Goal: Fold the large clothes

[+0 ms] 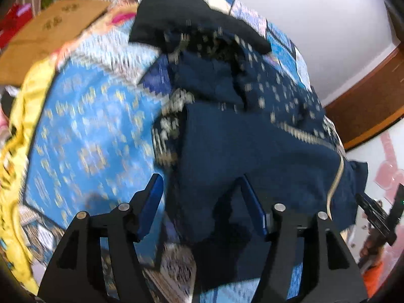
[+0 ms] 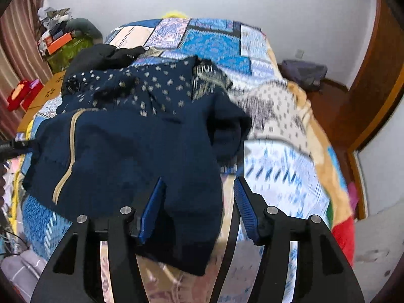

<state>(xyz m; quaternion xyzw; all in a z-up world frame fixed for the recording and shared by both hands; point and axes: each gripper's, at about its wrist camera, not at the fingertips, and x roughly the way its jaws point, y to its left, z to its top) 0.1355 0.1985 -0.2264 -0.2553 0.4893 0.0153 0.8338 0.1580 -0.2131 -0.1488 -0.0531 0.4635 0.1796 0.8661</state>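
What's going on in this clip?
A person with two handheld grippers is working on a dark blue garment lying rumpled on a bed with a blue patchwork quilt. Both the left gripper and the right gripper are open over its near edge, gripping nothing. A black garment lies behind it. No neat fold shows.

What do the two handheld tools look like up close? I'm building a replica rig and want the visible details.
Both match. The left tool and the right tool each have matte black, angular linkage arms with triangular cut-outs, joined by round silver pivot pins. Each finger carries a flat blue pad, ribbed on its inner face where the view is sharp. No cables, markings or sleeves are visible on them.
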